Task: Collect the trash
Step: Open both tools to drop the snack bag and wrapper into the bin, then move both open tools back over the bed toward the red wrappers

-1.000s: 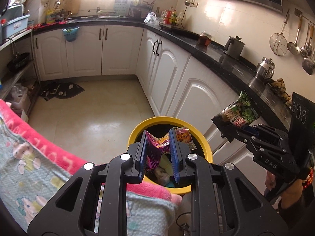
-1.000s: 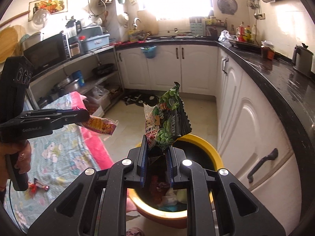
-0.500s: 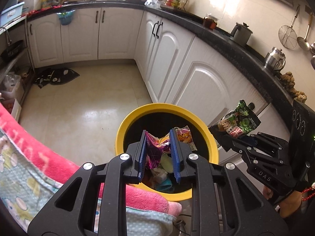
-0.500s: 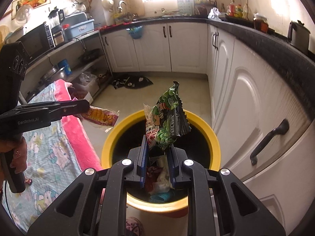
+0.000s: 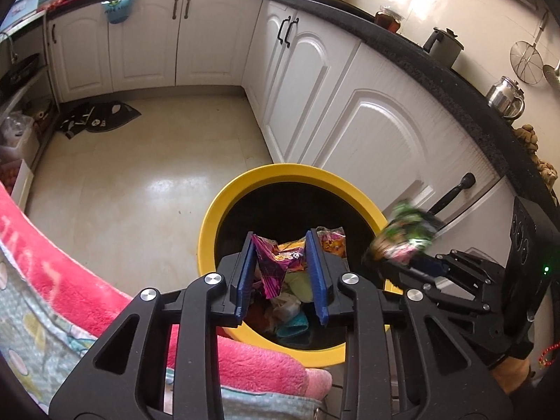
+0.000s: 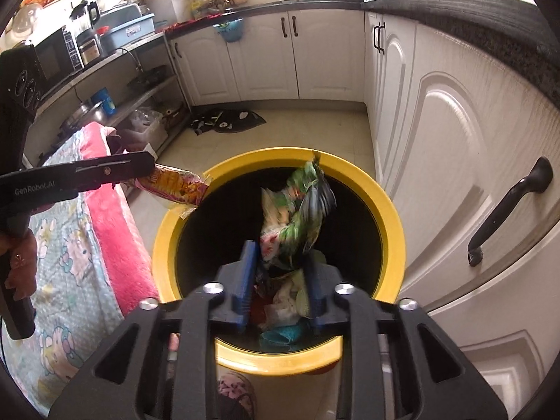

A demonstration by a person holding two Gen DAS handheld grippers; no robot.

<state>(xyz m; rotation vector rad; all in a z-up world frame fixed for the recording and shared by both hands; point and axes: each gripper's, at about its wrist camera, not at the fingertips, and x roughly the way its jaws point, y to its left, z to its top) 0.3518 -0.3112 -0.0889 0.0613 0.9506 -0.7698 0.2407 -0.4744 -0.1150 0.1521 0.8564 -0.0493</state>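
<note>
White kitchen cabinets flank a yellow-rimmed trash bin beside a pink blanket. Left gripper, jaws opening, has a purple-orange snack wrapper loose between its pads. Right gripper, jaws opening, has a blurred green snack bag above it, over the bin's mouth.

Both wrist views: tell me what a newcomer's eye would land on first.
The yellow-rimmed bin on the kitchen floor, beside the white cabinets, dominates both views, with trash already inside. Over its mouth the right hand-held gripper, jaws opening, has a blurred green snack bag between them. At the bin's left rim the left hand-held gripper, also opening, has a pink-orange wrapper between its jaws, next to a pink blanket.
</note>
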